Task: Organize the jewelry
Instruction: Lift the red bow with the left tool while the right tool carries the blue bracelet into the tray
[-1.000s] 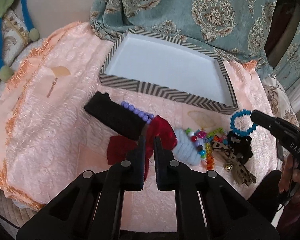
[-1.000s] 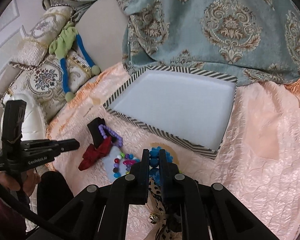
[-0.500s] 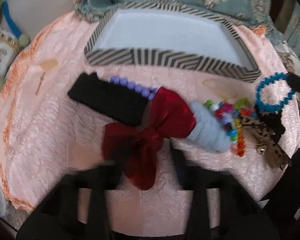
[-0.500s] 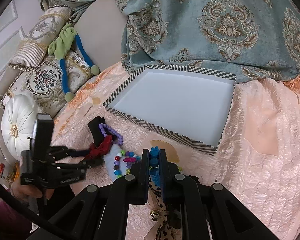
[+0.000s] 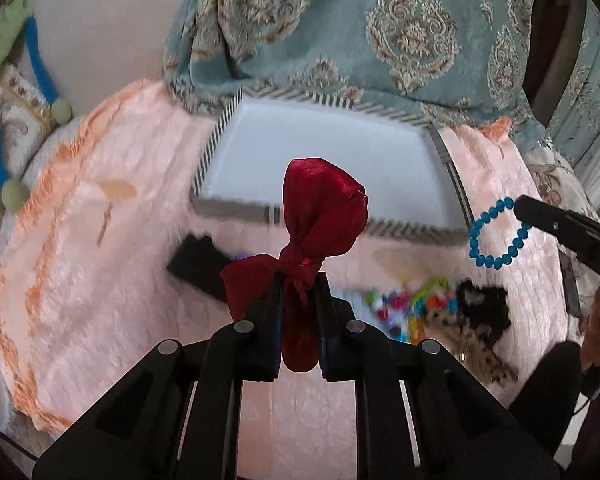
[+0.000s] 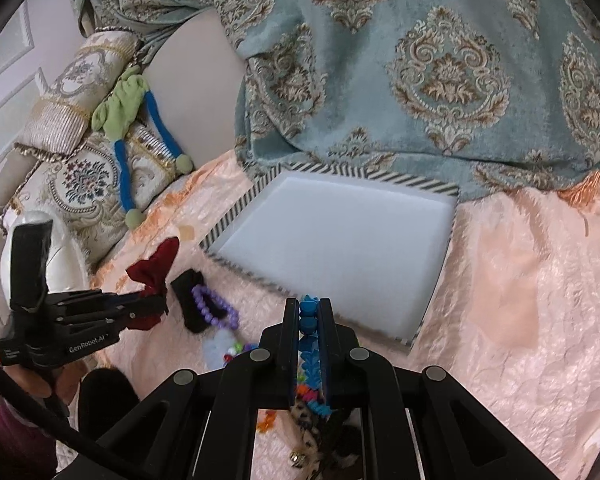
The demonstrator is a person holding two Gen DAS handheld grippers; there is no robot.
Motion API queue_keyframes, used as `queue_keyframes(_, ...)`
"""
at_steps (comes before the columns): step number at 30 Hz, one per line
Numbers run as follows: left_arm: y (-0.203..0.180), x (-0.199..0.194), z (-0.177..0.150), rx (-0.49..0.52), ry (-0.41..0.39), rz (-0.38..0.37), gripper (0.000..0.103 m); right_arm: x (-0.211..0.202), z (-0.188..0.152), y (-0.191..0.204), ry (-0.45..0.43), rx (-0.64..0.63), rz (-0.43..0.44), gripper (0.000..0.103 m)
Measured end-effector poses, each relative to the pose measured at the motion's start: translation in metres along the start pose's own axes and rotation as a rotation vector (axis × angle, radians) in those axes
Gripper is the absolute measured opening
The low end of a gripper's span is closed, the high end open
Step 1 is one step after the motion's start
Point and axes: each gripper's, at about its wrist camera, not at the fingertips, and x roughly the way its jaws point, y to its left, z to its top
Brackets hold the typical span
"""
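Two claws are engaged, each clamped on one item above a peach quilted cover (image 5: pixel 100 280).

Left claw (image 5: pixel 298 284): the jaws have just been closing and now pinch the knot of a red satin bow (image 5: pixel 320 216). One loop of the bow stands up ahead of the fingertips; the other loop and a tail hang beside and between the fingers. The bow is lifted clear of the cover. In the right wrist view the same claw (image 6: pixel 160 304) appears at the left, with the bow (image 6: pixel 156 264) protruding from its tip.

Right claw (image 6: pixel 309 308): the jaws are narrow and grip a blue beaded bracelet (image 6: pixel 308 316) between the pads. In the left wrist view the bracelet (image 5: pixel 496 236) hangs as an open ring from the claw tip (image 5: pixel 520 204), clear of the cover.

Receptacle: a shallow white tray with a black-and-white striped rim (image 6: pixel 236 216) lies on the cover ahead of both claws, against a teal patterned fabric (image 6: pixel 440 60).

Remaining items lie on the cover near the tray's front edge:
- a black pad (image 6: pixel 192 300) carrying a purple bead bracelet (image 6: pixel 212 308);
- a pale blue piece (image 6: pixel 216 346);
- a blurred cluster of multicoloured beads (image 5: pixel 404 308);
- a leopard-print bow (image 5: pixel 472 340) with a black part.

A green and blue plush toy (image 6: pixel 128 120) rests on the cushions at the left.
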Motion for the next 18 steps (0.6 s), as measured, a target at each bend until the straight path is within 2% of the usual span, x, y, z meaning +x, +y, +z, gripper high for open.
queue_keyframes(9, -0.012, 0.041, 0.057, 0.022, -0.001, 0.071, 0.013, 0.032, 0.031, -0.021, 0.003, 0.033, -0.043, 0.008)
queue_keyframes(18, -0.005, 0.100, 0.082, 0.010, 0.065, 0.142, 0.013, 0.084, 0.033, -0.040, 0.078, 0.074, -0.017, 0.008)
